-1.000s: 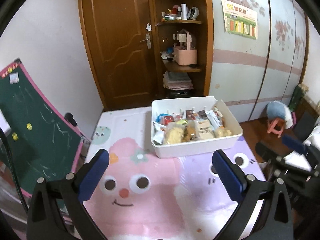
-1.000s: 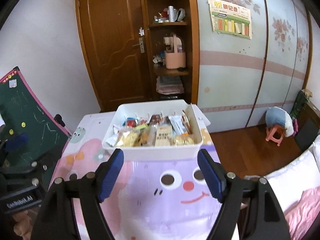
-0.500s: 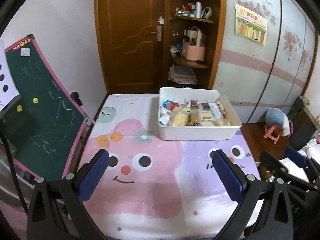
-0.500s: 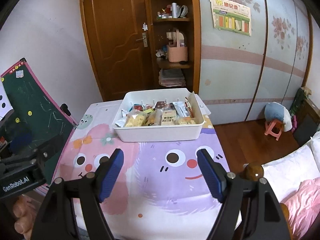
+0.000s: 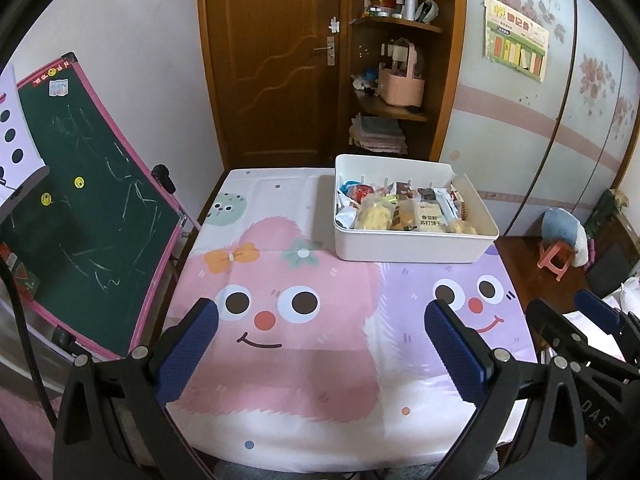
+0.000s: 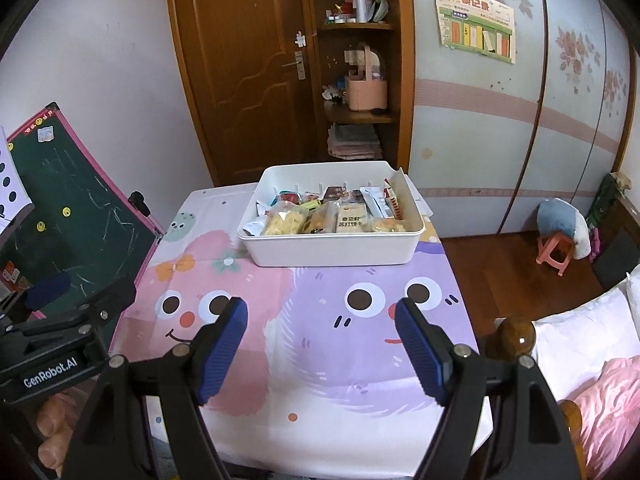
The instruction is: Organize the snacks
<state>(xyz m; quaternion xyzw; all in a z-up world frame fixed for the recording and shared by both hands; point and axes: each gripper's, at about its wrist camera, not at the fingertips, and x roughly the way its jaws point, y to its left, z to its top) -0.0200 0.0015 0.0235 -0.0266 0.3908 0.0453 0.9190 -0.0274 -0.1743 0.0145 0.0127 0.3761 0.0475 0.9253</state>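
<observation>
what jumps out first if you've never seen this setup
The white bin packed with snack packets stands at the far end of the cartoon-face tablecloth. In the foreground, the left hand-held gripper and right hand-held gripper are open and empty. A green chalkboard leans at the left.

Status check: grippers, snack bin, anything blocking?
Left gripper and right gripper open, empty. Snacks packed in white bin. Nothing in the way.

Ahead of both spread jaw pairs the tablecloth [image 5: 312, 364] lies bare up to the white bin [image 6: 332, 252], whose near wall blocks a low approach. Snack packets [image 6: 320, 216] crowd its interior. A chalkboard [image 5: 80, 200] flanks the left side.
</observation>
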